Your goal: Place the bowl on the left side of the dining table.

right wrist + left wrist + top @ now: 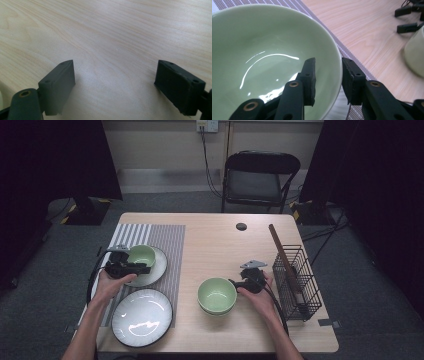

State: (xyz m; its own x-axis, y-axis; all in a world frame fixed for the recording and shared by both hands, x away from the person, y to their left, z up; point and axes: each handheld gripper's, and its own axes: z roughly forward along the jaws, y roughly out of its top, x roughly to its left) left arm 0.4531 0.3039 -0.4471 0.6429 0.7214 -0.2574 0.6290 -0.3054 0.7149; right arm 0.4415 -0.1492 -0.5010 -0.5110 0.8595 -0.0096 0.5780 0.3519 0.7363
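Fingers of the left gripper (pixel 139 268) straddle the near rim of a green bowl (pixel 142 254) that sits on a white plate (pixel 158 268) on the striped placemat (pixel 165 240), seen from the high view; whether they have closed on the rim cannot be told from up there. A second plate (pixel 142 317) lies empty at the mat's near end. To the right, on the bare worktop (pixel 215 240), the right gripper (pixel 234 284) rests just beside a stack of green bowls (pixel 216 295), which lies to its left, with a wire basket (pixel 296 282) holding a long wooden stick (pixel 285 260) on its other side.

Along the left gripper view, one finger (pixel 310 80) stands inside the green bowl (pixel 262 62) and the other (pixel 350 80) outside its wall, a sliver of gap showing on each side, so the rim is bracketed but not yet pinched. The bowl stack (pixel 415 55) shows at the far right edge.

Along the right gripper view, the fingers (pixel 60 85) are spread wide over plain wood (pixel 112 37), holding nothing.

Judging from this, the left hand is the one placed to lift: the bowl's rim runs straight between its fingers, and a squeeze is all the grasp lacks.
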